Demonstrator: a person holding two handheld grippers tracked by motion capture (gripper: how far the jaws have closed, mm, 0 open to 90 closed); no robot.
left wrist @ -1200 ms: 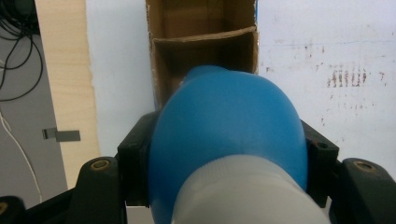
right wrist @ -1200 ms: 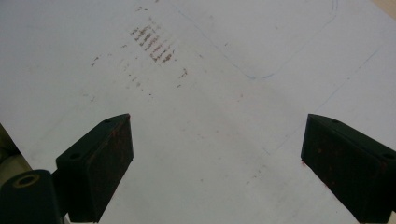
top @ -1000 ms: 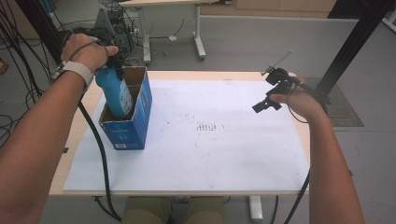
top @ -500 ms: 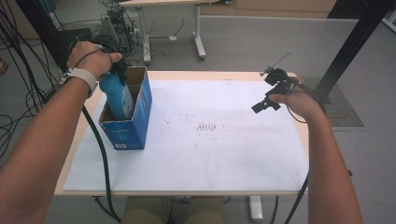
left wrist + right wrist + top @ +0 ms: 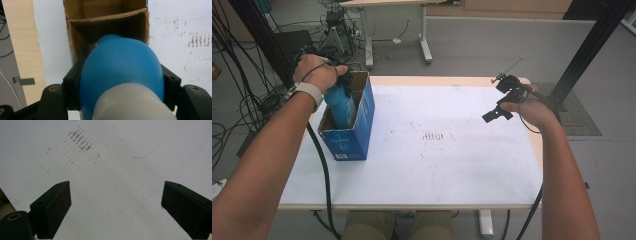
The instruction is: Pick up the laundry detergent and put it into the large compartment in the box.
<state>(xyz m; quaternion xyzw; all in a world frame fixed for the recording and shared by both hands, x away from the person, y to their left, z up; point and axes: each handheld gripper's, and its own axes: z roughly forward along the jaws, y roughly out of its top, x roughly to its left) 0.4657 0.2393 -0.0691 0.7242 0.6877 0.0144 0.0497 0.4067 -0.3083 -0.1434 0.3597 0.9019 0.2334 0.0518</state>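
Note:
A blue bottle [image 5: 340, 103] with a white cap end stands partly inside an open blue cardboard box [image 5: 358, 131] at the table's left. My left gripper [image 5: 343, 80], under the person's left hand, is shut on it. In the left gripper view the bottle [image 5: 122, 65] sits between both black jaws, its far end pointing into the box's brown interior [image 5: 107, 22]. My right gripper [image 5: 503, 99] hovers open above the table's right side. In the right gripper view it [image 5: 115, 207] has only bare white tabletop between its jaws.
The white table top [image 5: 437, 170] carries a patch of rusty marks [image 5: 432, 136] at its middle. Cables [image 5: 242, 107] and equipment lie on the floor at the left. Another table's legs [image 5: 424, 35] stand behind, and a black post [image 5: 587, 47] rises at the right.
The left hand has come down, sinking the blue bottle deeper into the box. The right hand and its gripper have stayed where they were.

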